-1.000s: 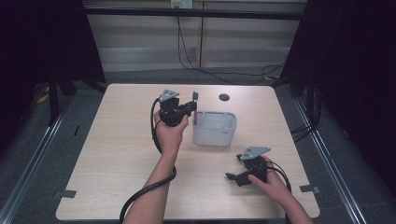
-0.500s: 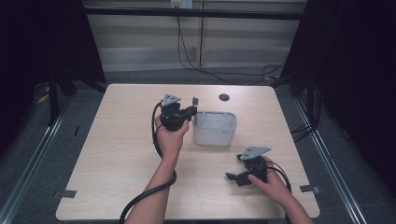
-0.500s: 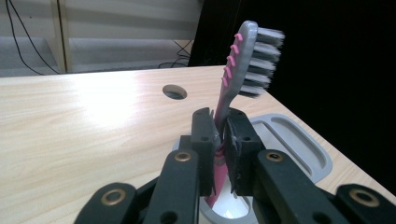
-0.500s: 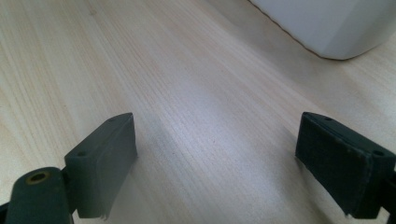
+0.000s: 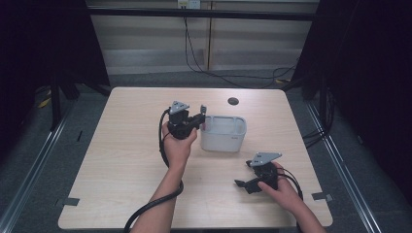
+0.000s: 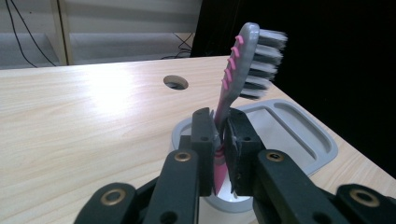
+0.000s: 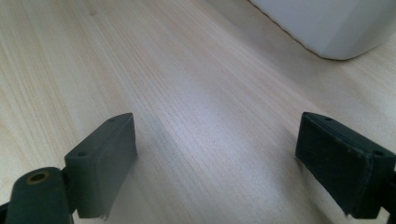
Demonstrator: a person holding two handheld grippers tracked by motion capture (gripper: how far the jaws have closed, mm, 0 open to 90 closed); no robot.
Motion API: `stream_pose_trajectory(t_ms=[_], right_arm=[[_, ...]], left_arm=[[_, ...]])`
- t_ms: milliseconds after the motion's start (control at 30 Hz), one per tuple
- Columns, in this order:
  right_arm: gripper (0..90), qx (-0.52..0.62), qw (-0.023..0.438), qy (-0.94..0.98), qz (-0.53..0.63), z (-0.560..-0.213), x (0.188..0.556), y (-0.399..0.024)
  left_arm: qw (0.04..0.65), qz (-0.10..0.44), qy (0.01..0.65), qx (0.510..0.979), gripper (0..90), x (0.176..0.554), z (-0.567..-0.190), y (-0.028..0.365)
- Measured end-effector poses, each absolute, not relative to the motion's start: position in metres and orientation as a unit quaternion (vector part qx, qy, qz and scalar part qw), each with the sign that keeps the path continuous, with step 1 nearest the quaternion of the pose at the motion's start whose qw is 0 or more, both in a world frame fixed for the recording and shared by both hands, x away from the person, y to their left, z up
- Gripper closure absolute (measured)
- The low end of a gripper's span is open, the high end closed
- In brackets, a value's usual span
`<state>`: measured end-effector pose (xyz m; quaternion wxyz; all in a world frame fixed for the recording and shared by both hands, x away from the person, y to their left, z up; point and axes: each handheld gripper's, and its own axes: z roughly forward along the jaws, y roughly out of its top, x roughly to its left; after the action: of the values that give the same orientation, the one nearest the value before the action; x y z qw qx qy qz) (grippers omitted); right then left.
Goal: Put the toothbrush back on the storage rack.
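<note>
A pink and grey toothbrush (image 6: 243, 65) stands nearly upright, bristles at the top, with my left gripper (image 6: 219, 140) shut on its handle. In the high view the left gripper (image 5: 200, 119) hovers at the left end of a white holder (image 5: 224, 134) at mid-table, and the toothbrush (image 5: 203, 110) head pokes up above the jaws. The handle's lower end hangs over a round opening at the near end of the holder (image 6: 299, 135). My right gripper (image 7: 229, 163) rests open on bare wood, nothing between its jaws. It lies low at the front right (image 5: 245, 185).
The wooden table (image 5: 121, 160) has a round cable hole (image 5: 233, 101) near its far edge. The holder's white side (image 7: 327, 23) shows beyond the right gripper. Dark curtains and metal rails surround the table. Cables trail from both grippers.
The left gripper with the toothbrush has shifted slightly nearer and lower at the holder's left end. The right gripper has stayed put.
</note>
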<state>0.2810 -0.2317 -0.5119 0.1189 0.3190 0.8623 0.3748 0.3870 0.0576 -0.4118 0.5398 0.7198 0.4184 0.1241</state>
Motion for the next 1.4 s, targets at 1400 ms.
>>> stream_pose_trajectory(t_ms=[1400], right_arm=[[11.9,0.320,0.120,0.862,0.375,-0.5120,0.2815,-0.2309]], left_arm=[[0.515,0.127,0.412,0.741,74.9,0.3793,-0.4146,0.0635]])
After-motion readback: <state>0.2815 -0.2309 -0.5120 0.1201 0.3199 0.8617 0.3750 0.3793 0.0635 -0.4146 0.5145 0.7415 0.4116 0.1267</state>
